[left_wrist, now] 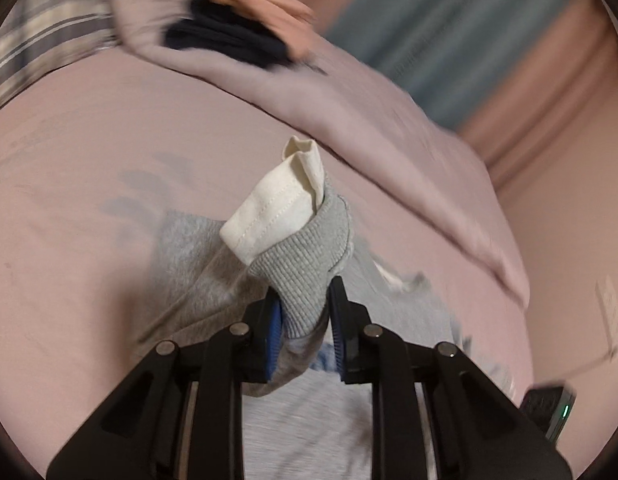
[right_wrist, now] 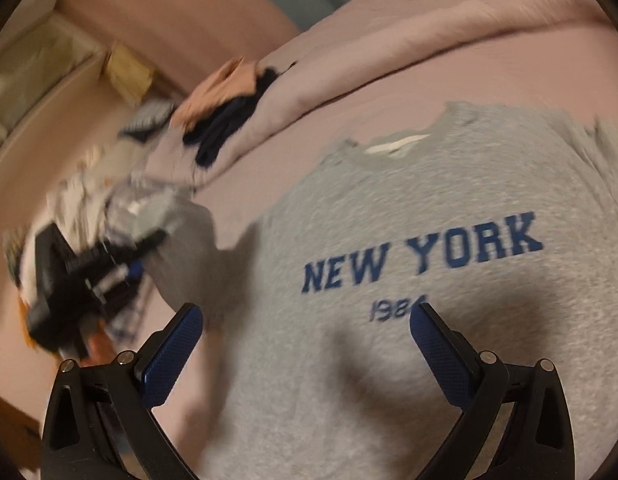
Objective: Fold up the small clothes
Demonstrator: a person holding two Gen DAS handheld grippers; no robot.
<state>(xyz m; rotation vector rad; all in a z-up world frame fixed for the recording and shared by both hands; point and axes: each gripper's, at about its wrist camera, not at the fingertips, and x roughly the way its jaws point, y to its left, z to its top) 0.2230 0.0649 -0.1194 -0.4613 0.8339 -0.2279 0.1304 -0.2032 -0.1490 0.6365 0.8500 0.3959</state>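
Observation:
A grey sweatshirt (right_wrist: pixel 409 208) with blue "NEW YORK" lettering lies front up on the pink bed sheet (right_wrist: pixel 329 116). My left gripper (left_wrist: pixel 305 288) is shut on its ribbed grey sleeve cuff (left_wrist: pixel 305 256), with a white inner cuff (left_wrist: pixel 277 208) sticking out past the grey one. The sleeve hangs lifted from the sheet. In the right wrist view the left gripper (right_wrist: pixel 149 240) shows blurred at the left, holding that sleeve. My right gripper (right_wrist: pixel 307 308) is open above the sweatshirt's chest, nothing between its fingers.
A folded pink blanket (left_wrist: pixel 389 120) runs along the far side, with peach (left_wrist: pixel 261 0) and dark navy garments (left_wrist: pixel 229 36) on it. Striped cloth (left_wrist: pixel 49 40) lies at the far left. A dark device with a green light (left_wrist: pixel 549 408) sits at the right edge.

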